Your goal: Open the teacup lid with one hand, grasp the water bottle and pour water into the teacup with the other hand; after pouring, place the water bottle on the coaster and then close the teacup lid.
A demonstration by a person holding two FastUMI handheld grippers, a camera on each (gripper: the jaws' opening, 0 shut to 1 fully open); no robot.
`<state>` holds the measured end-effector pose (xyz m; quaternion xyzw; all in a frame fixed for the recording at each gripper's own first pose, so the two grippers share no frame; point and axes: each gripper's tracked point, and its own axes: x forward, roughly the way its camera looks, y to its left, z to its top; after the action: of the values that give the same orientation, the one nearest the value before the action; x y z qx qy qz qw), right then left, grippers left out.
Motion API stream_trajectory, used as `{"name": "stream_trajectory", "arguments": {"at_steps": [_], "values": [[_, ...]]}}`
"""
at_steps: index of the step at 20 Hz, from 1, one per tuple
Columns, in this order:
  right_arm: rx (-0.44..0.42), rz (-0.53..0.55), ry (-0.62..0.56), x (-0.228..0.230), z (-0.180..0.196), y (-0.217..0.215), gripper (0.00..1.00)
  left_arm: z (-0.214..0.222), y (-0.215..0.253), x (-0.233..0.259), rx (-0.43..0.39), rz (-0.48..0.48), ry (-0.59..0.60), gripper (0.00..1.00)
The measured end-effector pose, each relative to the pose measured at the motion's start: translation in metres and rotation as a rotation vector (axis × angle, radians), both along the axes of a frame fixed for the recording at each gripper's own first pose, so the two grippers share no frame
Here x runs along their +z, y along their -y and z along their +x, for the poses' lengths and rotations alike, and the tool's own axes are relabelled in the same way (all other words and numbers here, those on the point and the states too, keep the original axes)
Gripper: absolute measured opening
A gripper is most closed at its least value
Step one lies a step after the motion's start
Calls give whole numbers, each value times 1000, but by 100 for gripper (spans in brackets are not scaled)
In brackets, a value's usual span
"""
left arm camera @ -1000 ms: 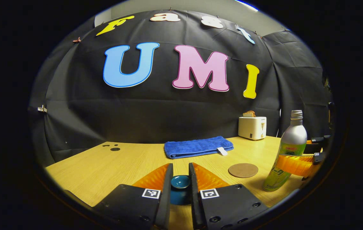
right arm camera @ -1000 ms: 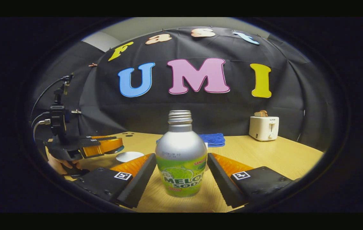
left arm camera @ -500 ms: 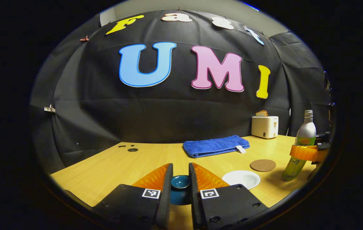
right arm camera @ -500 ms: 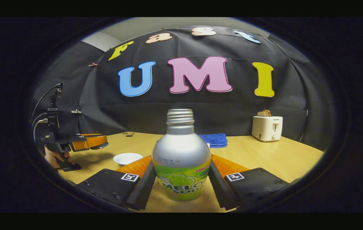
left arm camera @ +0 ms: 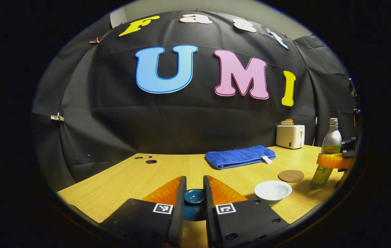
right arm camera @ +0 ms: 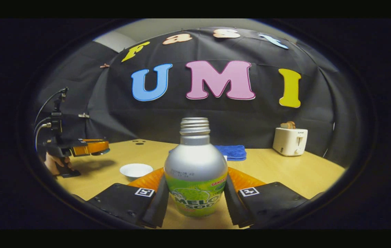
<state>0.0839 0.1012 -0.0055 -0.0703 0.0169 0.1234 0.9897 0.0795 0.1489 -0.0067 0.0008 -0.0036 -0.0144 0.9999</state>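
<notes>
The teacup [left arm camera: 273, 191], a small white bowl-shaped cup, now stands uncovered on the wooden table [left arm camera: 140, 179], its blue lid [left arm camera: 194, 196] carried off to the left; a second ago the lid still hung above the cup, which was hidden in the left gripper view. The left gripper [left arm camera: 194, 203] is clenched on the lid's knob, both fingers pressing it, and is held clear of the cup. Over the same second the right gripper [right arm camera: 195, 206] has closed from a wide gape onto the water bottle [right arm camera: 195, 172], whose silver shoulder, bare threaded neck and green label stand upright between its fingers, still resting on the table by the look of it. So the opening seems done and pouring comes next. The round brown coaster [left arm camera: 291, 175] lies between cup and bottle, with a blue towel [left arm camera: 238, 156] and a toaster [left arm camera: 290, 136] behind.
</notes>
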Motion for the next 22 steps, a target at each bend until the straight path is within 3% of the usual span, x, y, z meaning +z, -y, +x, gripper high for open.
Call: {"name": "stream_trajectory", "arguments": {"at_steps": [4,8,13,22], "values": [[1,-196,73,27,21,9,74,0,-8,-1,9,0,0,31],[-8,-492,114,36,52,16,74,-1,-9,-1,8,1,-1,31],[46,-848,230,29,69,-1,74,0,-9,-2,-1,1,0,31],[178,-1184,381,10,84,-43,74,-1,-9,-1,-9,2,-1,31]]}}
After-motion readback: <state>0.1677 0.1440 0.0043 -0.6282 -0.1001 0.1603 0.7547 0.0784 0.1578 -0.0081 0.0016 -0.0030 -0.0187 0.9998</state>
